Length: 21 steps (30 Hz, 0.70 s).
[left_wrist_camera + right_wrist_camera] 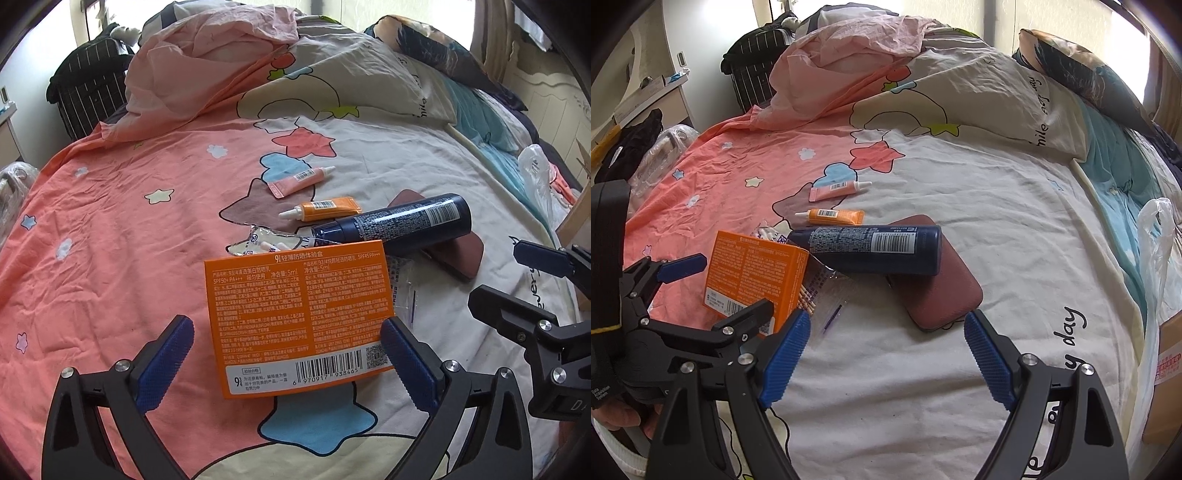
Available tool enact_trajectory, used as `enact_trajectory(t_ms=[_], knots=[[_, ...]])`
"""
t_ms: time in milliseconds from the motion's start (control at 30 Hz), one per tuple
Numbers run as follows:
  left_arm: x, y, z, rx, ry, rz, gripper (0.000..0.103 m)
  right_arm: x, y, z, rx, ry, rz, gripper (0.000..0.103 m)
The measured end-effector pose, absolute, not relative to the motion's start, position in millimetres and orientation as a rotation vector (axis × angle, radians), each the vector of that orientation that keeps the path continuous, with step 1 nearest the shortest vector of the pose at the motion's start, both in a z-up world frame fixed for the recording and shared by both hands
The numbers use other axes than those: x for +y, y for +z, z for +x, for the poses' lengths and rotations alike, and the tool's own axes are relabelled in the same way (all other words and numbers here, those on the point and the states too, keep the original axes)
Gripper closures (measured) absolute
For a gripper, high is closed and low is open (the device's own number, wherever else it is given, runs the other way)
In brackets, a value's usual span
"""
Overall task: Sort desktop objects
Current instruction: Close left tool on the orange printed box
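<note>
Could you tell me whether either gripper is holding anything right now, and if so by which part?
Nothing is held. The left gripper stands open around the orange box, jaws apart from its sides; the right gripper is open over bare sheet.

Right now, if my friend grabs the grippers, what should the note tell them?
Left gripper: open, straddling the orange box, not squeezing it.
Right gripper: open, holding nothing, hanging above bare sheet just in front of the maroon case.
Things: the dark blue bottle lies across the case; orange tube and pink tube lie behind it; a clear packet peeks out behind the box.
Done: nothing looks sorted yet.
Left: everything; probably start with the box.
</note>
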State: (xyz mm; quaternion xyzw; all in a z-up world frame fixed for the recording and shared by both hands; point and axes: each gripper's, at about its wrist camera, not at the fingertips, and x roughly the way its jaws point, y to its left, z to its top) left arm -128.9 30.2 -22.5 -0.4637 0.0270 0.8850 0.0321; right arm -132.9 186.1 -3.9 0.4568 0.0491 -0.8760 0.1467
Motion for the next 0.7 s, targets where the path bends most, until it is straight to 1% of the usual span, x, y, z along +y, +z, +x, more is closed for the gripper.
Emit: enact_trajectory(t_ms=[167, 433, 600, 700], knots=[[40.6, -20.4, -124.0, 0.184, 2.754, -1.397, 0.0, 187.7, -6.0, -134.4, 0.128, -2.518, 1.317, 0.02], [52.1, -13.7, -122.3, 0.199, 2.735, -1.38, 0.0, 192.3, -3.0, -132.3, 0.118, -2.526, 1.307, 0.02], [53.1, -25.6, -130.8, 0.213, 2.715, -1.445, 0.0, 195.9, -2.4, -131.9, 0.107, -2.531, 1.306, 0.02], [56.4, -35.0, -133.5, 0.287, 2.735, -1.46, 0.0, 194.9, -4.4, -132.7, 0.112, -2.526, 1.311, 0.02]])
